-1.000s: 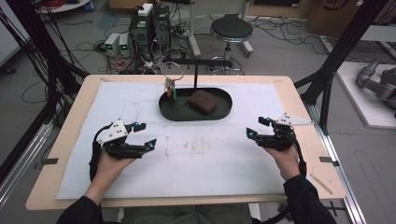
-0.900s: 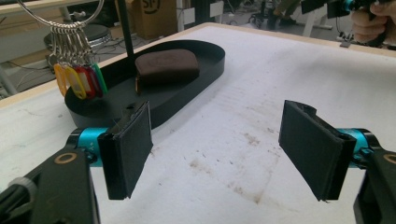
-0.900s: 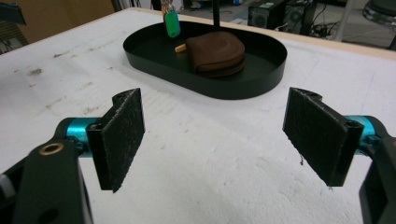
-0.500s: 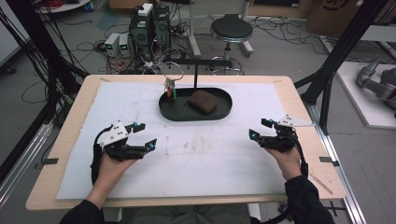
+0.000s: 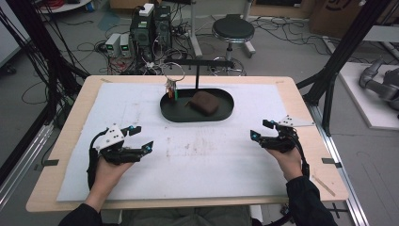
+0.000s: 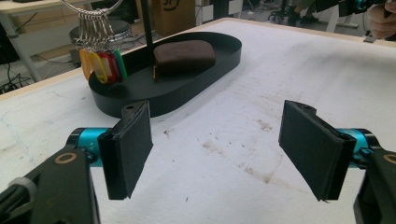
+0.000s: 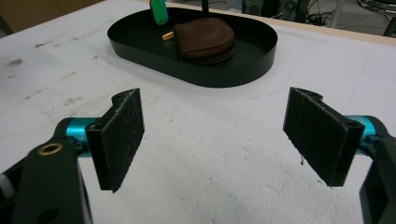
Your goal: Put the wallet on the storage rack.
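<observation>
Facing the tray [image 5: 226,114] from the near corners: left gripper [image 5: 136,140] and right gripper [image 5: 263,132], fingers spread wide, empty, about equally far. Tray: black oval, long axis left-right, mid-table toward the far edge. Contents: brown pouch [image 5: 204,102] at centre; keys [image 6: 100,63] hanging from a stand over its left end.
</observation>
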Demonstrator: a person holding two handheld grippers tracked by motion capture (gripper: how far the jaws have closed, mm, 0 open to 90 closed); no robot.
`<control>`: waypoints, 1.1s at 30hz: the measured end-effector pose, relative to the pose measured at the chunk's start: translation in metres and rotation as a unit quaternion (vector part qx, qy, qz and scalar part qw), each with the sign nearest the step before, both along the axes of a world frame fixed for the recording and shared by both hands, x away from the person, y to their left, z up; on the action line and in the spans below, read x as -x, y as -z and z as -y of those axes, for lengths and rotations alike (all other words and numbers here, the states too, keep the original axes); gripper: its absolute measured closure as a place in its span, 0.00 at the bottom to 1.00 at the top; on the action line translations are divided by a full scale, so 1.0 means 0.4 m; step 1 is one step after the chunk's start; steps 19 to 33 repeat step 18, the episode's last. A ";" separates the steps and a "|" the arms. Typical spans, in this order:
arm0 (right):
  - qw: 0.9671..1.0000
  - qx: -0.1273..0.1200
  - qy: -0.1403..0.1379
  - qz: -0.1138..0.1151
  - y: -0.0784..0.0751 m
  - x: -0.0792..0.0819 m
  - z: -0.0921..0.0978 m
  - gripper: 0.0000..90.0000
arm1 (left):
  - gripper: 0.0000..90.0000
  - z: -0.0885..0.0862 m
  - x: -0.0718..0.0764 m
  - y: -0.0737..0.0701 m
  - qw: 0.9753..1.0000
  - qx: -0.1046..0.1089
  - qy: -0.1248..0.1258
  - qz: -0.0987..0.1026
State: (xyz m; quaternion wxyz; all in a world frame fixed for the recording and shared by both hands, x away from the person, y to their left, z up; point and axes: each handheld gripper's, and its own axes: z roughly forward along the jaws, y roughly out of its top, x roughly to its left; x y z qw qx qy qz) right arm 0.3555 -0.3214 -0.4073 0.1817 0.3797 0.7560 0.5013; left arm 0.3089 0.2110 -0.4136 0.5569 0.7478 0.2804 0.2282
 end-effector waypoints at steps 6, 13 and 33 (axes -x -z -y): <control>1.000 0.000 0.003 -0.001 0.001 -0.001 0.000 0.23 | 0.29 -0.008 -0.001 -0.001 1.000 0.003 -0.006 0.001; 1.000 0.000 0.004 0.000 0.001 0.001 0.005 0.23 | 0.28 -0.005 -0.005 -0.003 1.000 0.003 -0.005 0.001; 1.000 -0.002 0.006 -0.003 0.003 0.003 0.011 0.23 | 0.29 -0.001 -0.010 -0.003 1.000 0.002 -0.004 0.000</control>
